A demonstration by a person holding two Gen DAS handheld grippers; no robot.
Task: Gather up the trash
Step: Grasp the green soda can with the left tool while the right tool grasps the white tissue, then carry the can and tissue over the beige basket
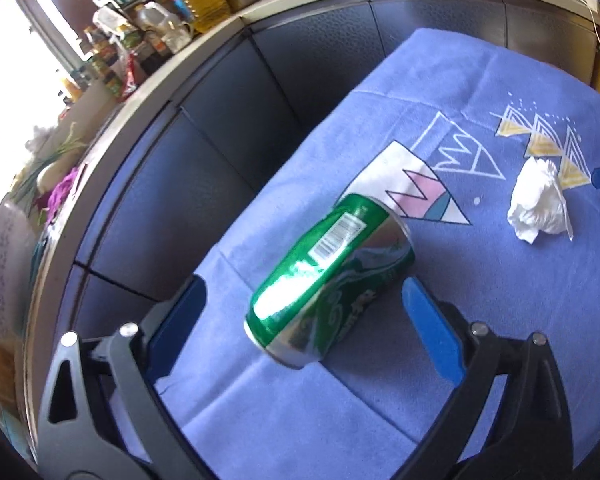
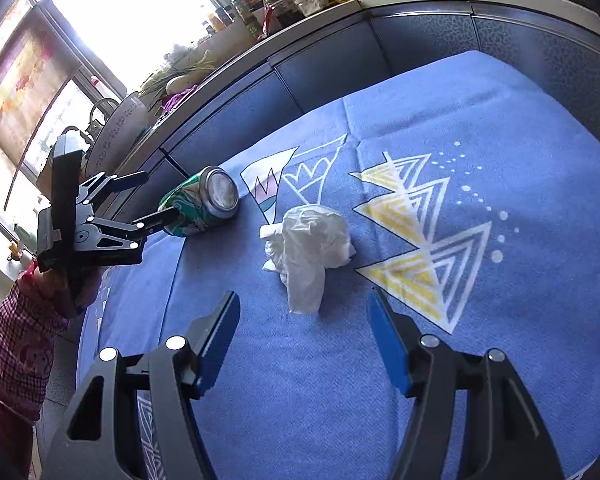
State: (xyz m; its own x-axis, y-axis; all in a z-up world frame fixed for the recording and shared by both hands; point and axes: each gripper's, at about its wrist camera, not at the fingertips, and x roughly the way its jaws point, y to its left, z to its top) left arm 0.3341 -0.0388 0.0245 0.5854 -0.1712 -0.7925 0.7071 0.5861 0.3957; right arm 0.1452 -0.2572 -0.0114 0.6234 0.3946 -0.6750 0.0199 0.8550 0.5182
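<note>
Between the spread blue pads of the left hand-held gripper (image 1: 304, 312) lies a green can (image 1: 330, 280) on its side on the blue-clothed surface (image 1: 300, 420), dented, with clear gaps to both pads, so nothing is pinched. Its barcode label faces up, but the digits are too small to read; the pale script lower on its side is blurred and cannot be made out, and no brand name is legible. In the right wrist view the can's silver end (image 2: 220, 194) faces the camera, while its far end sits behind the lower finger of the left hand-held gripper. A hand in a red checked sleeve (image 2: 20, 344) grips that tool; the sleeve runs off the frame's edge.

To the right of the can, well apart from it, a crumpled white tissue (image 2: 310, 252) rests on the cloth, just ahead of the right hand-held gripper (image 2: 304, 320). That gripper's jaws stand partly spread and empty, the tissue beyond the fingertips and untouched. In the left wrist view only a blue sliver of the right tool shows at the frame's right edge, beside the tissue.

Printed triangles in yellow, white and pink decorate the cloth. Behind, a counter (image 2: 300, 36) carries bottles whose labels are unreadable.
</note>
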